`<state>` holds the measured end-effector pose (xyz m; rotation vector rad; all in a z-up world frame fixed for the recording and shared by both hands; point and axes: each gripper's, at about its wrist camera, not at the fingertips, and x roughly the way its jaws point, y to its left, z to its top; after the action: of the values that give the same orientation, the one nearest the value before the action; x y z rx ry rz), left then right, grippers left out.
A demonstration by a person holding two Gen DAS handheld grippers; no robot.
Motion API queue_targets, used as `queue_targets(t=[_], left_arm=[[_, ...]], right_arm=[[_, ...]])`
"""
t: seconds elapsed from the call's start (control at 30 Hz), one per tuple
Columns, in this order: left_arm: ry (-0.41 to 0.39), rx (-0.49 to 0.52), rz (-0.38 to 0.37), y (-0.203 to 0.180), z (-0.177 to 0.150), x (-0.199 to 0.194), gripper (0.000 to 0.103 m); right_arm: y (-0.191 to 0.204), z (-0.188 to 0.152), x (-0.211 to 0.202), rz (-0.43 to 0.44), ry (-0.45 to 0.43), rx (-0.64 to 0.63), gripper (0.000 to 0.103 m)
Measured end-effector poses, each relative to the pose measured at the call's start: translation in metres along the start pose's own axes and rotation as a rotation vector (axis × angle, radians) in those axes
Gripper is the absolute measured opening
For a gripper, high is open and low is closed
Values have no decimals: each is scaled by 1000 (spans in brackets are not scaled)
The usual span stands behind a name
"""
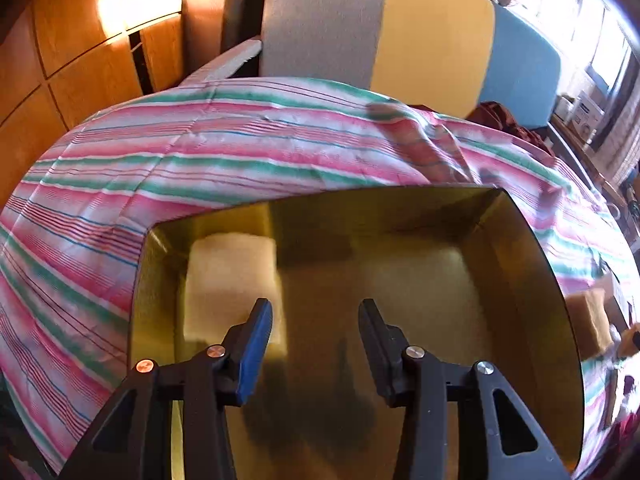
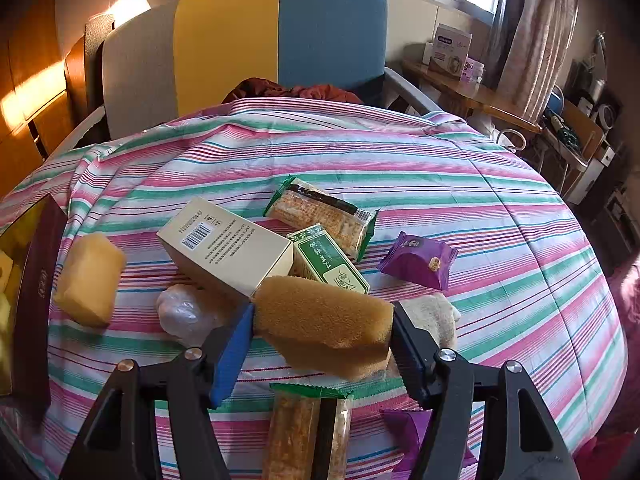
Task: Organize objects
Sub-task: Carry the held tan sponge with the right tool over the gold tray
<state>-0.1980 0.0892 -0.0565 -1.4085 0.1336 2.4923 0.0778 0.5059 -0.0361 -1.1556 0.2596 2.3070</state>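
My left gripper (image 1: 316, 312) is open and empty, held over a gold-lined box (image 1: 532, 280) on the striped cloth. A pale yellow sponge (image 1: 228, 276) lies in the box's left part. My right gripper (image 2: 322, 320) is shut on a brown sponge (image 2: 324, 320), held just above the table. Around it lie a yellow sponge (image 2: 90, 278), a cream carton (image 2: 226, 244), a green box (image 2: 328, 260), a cracker pack (image 2: 320, 212), a purple snack packet (image 2: 418, 260), a clear plastic ball (image 2: 186, 314) and a white cloth (image 2: 432, 312).
The box's edge (image 2: 36, 280) shows at the far left of the right wrist view. A second cracker pack (image 2: 306, 432) and a purple packet (image 2: 412, 436) lie under the right gripper. A yellow and blue chair (image 2: 280, 40) stands behind the table.
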Motion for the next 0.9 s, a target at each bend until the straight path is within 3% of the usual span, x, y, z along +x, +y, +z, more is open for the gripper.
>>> queue_targets(t=[0.13, 0.4, 0.9], left_arm=[[11, -79, 0, 13, 10, 2, 45], [-17, -38, 30, 7, -11, -13, 46], [-174, 8, 28, -11, -70, -105, 47]], right_arm=[[0, 0, 0, 2, 1, -3, 67], [1, 0, 2, -3, 4, -12, 68], [7, -2, 3, -8, 4, -41, 65]])
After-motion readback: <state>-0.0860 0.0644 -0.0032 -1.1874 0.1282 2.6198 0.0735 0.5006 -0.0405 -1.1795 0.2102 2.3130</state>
